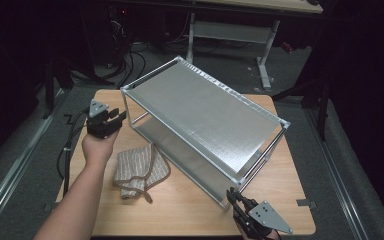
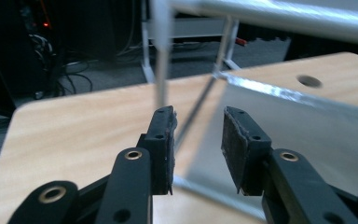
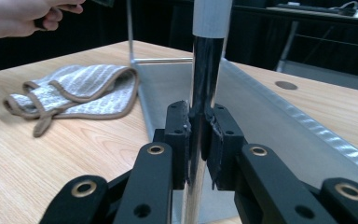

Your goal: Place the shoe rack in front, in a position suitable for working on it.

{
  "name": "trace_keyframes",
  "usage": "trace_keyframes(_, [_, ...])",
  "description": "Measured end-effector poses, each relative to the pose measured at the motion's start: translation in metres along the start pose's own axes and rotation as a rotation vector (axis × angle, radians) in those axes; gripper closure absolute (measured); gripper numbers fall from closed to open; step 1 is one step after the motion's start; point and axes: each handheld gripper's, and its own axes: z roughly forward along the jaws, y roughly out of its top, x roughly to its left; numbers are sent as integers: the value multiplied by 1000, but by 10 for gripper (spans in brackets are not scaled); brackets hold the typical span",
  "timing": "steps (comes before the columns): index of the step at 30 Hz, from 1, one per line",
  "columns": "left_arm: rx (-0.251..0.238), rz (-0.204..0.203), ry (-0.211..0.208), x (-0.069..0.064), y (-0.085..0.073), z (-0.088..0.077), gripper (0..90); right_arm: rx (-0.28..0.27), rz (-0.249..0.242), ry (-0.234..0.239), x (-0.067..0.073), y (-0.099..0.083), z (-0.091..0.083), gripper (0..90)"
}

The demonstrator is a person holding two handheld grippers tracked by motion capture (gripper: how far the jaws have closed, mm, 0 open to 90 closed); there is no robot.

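- Forearm from the lower left of the high view, wrist bent, carrying the left gripper [image 1: 111, 119] level beside the rack's left corner post; in the left gripper view its jaws stand apart with nothing pressed between them, the post just beyond the left pad.
- Cloth, a striped grey-beige mitt [image 1: 139, 170] with brown edging, crumpled on the worktop [image 1: 190, 215] between that forearm and the rack.
- Rack: a two-tier metal shelf rack [image 1: 200, 117] of ribbed silver sheet and thin upright rods, set slantwise across the wooden worktop from upper left to lower right.
- Right gripper [image 1: 235, 198] at the bottom edge of the high view, pointing up at the rack's near right corner; its jaws are clamped on that corner post [image 3: 204, 70], seen upright between the pads in the right gripper view.
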Motion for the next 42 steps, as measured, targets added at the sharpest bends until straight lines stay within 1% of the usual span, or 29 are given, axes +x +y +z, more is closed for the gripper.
trace_keyframes(2, [5, -6, -28, -6, -12, -13, 607, -1, -10, 14, 2, 1, 4, 801])
trace_keyframes(4, [24, -28, -69, -16, -26, -27, 568, -1, -21, 31, 5, 3, 7, 801])
trace_keyframes(5, [37, -50, -97, -21, -35, -34, 549, 0, -21, 35, 6, 3, 9, 801])
trace_keyframes(7, [60, -63, -120, -31, -47, -42, 518, 0, -31, 46, 7, 4, 10, 801])
trace_keyframes(8, [75, -56, -127, -38, -54, -46, 498, 0, -34, 47, 8, 4, 11, 800])
trace_keyframes(10, [103, -31, -127, -49, -65, -51, 450, 1, -36, 53, 7, 5, 12, 800])
trace_keyframes(11, [127, -14, -139, -57, -72, -52, 426, 0, -37, 55, 7, 5, 12, 800])
trace_keyframes(12, [144, 0, -148, -62, -76, -52, 396, -1, -35, 60, 7, 5, 12, 799])
trace_keyframes(13, [170, 16, -150, -68, -80, -52, 358, -4, -35, 61, 7, 5, 13, 799])
trace_keyframes(15, [216, 44, -123, -79, -89, -51, 261, -4, -34, 59, 7, 5, 13, 797])
trace_keyframes(16, [222, 45, -111, -83, -92, -50, 209, -8, -32, 60, 7, 6, 13, 795])
trace_keyframes(18, [240, 60, -65, -88, -96, -49, 161, -9, -32, 64, 6, 6, 13, 793])
trace_keyframes(19, [255, 60, -39, -89, -98, -46, 146, -10, -32, 67, 6, 6, 13, 793])
trace_keyframes(20, [267, 54, -32, -90, -99, -45, 145, -8, -31, 67, 6, 6, 12, 792])
trace_keyframes(21, [289, 40, -25, -90, -101, -45, 145, -10, -31, 68, 6, 6, 12, 792])
trace_keyframes(23, [316, 9, -38, -91, -107, -44, 156, -13, -31, 69, 6, 6, 11, 792])
trace_keyframes(24, [328, 14, -45, -92, -109, -43, 180, -13, -30, 70, 6, 6, 11, 792])
trace_keyframes(25, [362, 40, -45, -95, -114, -41, 203, -13, -30, 70, 6, 6, 11, 792])
trace_keyframes(26, [376, 66, -35, -97, -117, -40, 229, -13, -30, 71, 6, 6, 11, 792])
trace_keyframes(27, [359, 103, -18, -99, -121, -41, 252, -12, -32, 72, 6, 5, 11, 790])
trace_keyframes(30, [324, 92, -15, -95, -125, -44, 408, -12, -32, 73, 6, 6, 12, 786])
trace_keyframes(31, [319, 96, -14, -95, -125, -45, 475, -13, -33, 72, 6, 6, 12, 784])
trace_keyframes(32, [314, 114, -21, -94, -126, -47, 513, -14, -34, 72, 6, 6, 12, 783])
trace_keyframes(33, [305, 120, -27, -94, -127, -47, 567, -14, -34, 71, 6, 6, 12, 783])
trace_keyframes(34, [301, 127, -31, -94, -128, -48, 598, -14, -35, 70, 6, 6, 12, 784])
trace_keyframes(37, [284, 127, -47, -92, -130, -51, 661, -13, -35, 66, 5, 6, 11, 786])
trace_keyframes(39, [279, 136, -62, -92, -130, -53, 674, -12, -41, 60, 6, 6, 11, 796])
trace_keyframes(42, [265, 130, -96, -90, -130, -58, 689, -9, -44, 58, 6, 6, 10, 801])
